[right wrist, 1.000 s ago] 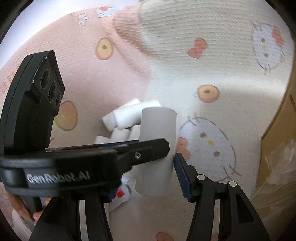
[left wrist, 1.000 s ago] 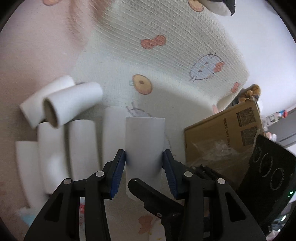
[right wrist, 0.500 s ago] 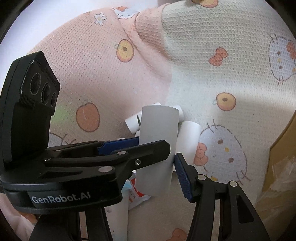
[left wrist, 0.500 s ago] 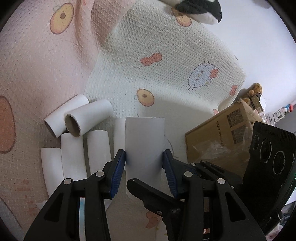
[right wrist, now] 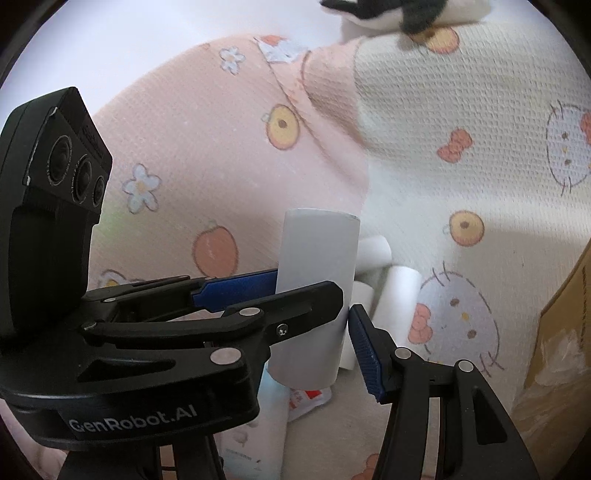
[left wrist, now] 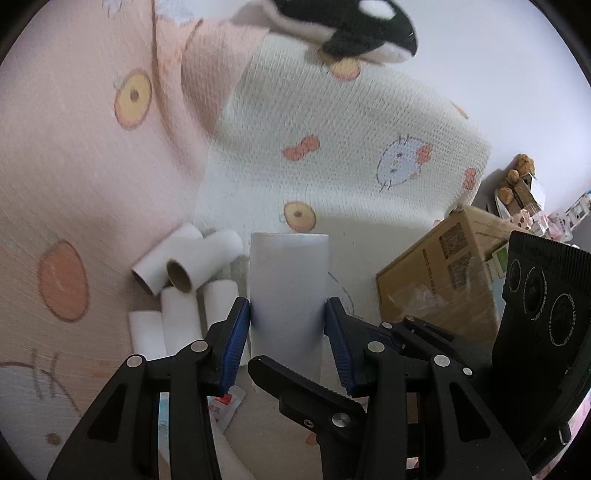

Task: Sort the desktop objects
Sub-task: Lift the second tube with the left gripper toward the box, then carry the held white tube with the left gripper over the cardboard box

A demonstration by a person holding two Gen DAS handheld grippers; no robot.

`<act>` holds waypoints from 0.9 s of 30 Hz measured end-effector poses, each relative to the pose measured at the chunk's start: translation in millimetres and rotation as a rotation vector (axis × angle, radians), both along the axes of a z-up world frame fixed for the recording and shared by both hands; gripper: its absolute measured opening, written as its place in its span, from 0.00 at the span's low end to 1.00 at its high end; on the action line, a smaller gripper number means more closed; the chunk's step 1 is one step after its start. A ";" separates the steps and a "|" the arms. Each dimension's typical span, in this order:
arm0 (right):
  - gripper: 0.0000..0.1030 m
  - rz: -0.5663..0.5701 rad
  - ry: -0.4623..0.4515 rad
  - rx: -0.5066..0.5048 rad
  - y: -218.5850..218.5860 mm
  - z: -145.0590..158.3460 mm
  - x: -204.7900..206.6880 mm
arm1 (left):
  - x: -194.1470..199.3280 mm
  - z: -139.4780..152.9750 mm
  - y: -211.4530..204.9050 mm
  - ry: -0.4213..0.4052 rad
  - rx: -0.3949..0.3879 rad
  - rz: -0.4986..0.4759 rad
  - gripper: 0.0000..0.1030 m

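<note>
My left gripper [left wrist: 288, 325] is shut on a white paper roll [left wrist: 289, 291], held upright above the bed cover. The same roll [right wrist: 317, 280] shows in the right wrist view, with the left gripper's black body crossing in front of it. My right gripper [right wrist: 332, 332] stands around the roll's lower part; one blue pad [right wrist: 364, 350] is beside the roll, the other is hidden. Several more white rolls [left wrist: 184, 295] lie side by side on the cover below, two stacked crosswise on top.
A cardboard box [left wrist: 439, 280] with plastic wrap stands to the right. A black-and-white orca plush [left wrist: 354, 29] lies at the far end of the cartoon-print cover [left wrist: 332, 140]. A small packet [left wrist: 225, 406] lies under the grippers. Shelf clutter is at far right.
Both grippers have risen with the roll; the rolls on the cover look smaller and farther. The orca plush has come into view at the top.
</note>
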State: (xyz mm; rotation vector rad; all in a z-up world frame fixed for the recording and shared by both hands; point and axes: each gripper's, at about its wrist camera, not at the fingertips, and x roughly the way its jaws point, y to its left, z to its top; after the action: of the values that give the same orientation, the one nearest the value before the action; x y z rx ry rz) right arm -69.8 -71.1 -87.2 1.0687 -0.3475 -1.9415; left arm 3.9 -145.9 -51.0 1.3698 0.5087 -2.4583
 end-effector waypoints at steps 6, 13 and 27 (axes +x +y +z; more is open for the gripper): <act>0.52 -0.011 0.069 -0.042 16.5 30.3 1.6 | -2.8 35.2 14.1 0.036 -0.054 -0.004 0.45; 0.52 -0.017 0.121 -0.038 41.5 55.9 1.4 | -10.9 63.5 41.0 0.067 -0.098 -0.033 0.45; 0.52 -0.078 0.190 -0.049 115.7 77.4 -7.1 | -51.1 93.3 108.7 0.105 -0.151 -0.113 0.45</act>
State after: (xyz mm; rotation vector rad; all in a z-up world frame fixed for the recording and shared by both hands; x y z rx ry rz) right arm -76.9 44.5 -9.8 0.8422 -0.3340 -2.0743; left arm -47.2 -37.2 42.3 1.2468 0.2675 -2.6094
